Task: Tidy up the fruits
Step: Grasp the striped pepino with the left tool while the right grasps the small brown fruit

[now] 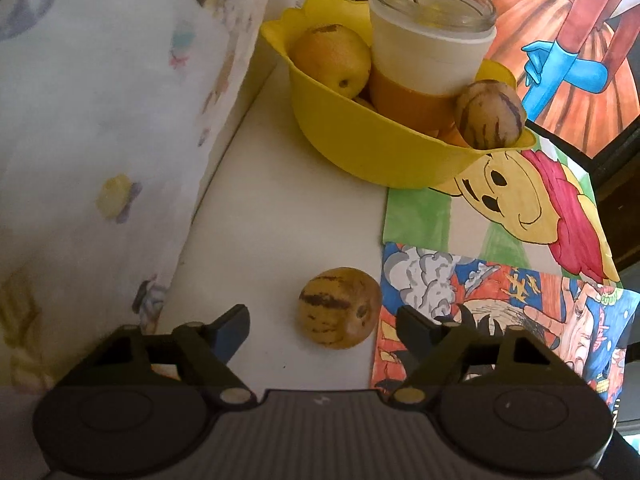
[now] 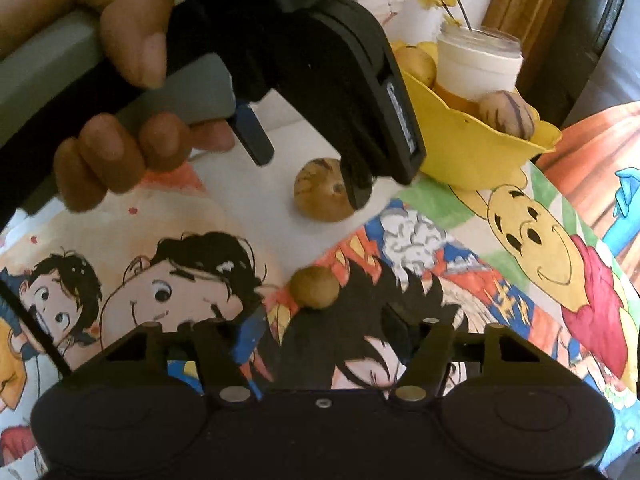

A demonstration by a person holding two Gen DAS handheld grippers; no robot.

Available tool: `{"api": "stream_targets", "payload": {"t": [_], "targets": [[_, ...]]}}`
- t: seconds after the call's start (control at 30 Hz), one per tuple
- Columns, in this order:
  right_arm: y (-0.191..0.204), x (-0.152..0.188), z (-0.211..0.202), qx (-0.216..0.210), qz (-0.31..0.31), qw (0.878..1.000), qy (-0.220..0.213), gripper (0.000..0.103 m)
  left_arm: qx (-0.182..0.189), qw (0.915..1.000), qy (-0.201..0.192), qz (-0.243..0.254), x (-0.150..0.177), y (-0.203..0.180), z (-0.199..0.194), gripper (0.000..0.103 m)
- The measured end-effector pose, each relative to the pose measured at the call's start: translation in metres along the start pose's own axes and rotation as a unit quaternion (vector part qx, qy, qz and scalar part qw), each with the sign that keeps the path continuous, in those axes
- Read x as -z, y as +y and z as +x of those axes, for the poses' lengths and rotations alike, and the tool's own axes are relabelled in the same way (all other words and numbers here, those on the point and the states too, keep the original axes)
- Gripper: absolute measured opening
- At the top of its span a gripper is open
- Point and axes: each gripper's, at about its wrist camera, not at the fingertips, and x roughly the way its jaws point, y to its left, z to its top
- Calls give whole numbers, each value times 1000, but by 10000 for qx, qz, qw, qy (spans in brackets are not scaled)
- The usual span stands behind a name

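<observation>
Already two striped fruits (image 1: 490, 114) and a yellow one (image 1: 330, 58) sit in the yellow bowl (image 1: 360, 148). On the worktop (image 1: 280, 208), my open left claw (image 1: 322, 330) straddles another striped fruit (image 1: 338, 308); my open right claw (image 2: 320, 332) nears a small brown fruit (image 2: 315, 288).

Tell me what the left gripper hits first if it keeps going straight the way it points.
Most likely the striped fruit on the white table: it lies just ahead of the open left gripper, between its fingers' lines. Depth is hard to judge, though.
</observation>
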Motion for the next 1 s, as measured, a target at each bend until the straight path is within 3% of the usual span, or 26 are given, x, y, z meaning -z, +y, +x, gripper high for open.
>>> {"api": "stream_targets", "payload": {"t": [0.13, 0.3, 0.53, 0.77, 0.83, 1.0], "targets": [[0, -2, 7, -93, 53, 9999, 6, 56, 3, 9999, 62, 111, -2, -2, 6, 70], [0, -4, 13, -84, 90, 9999, -18, 51, 129, 9999, 36, 9, -5, 3, 7, 66], [-3, -7, 17, -76, 212, 9997, -67, 42, 365, 9993, 44, -28, -4, 2, 8, 47], [-5, -7, 20, -135, 240, 9996, -75, 39, 388, 9992, 1, -97, -4, 2, 9, 47], [-3, -7, 19, -160, 219, 9996, -75, 32, 422, 9990, 17, -116, -4, 3, 11, 47], [-2, -6, 15, -169, 249, 9995, -63, 32, 553, 9983, 14, -166, -1, 5, 15, 45]]}}
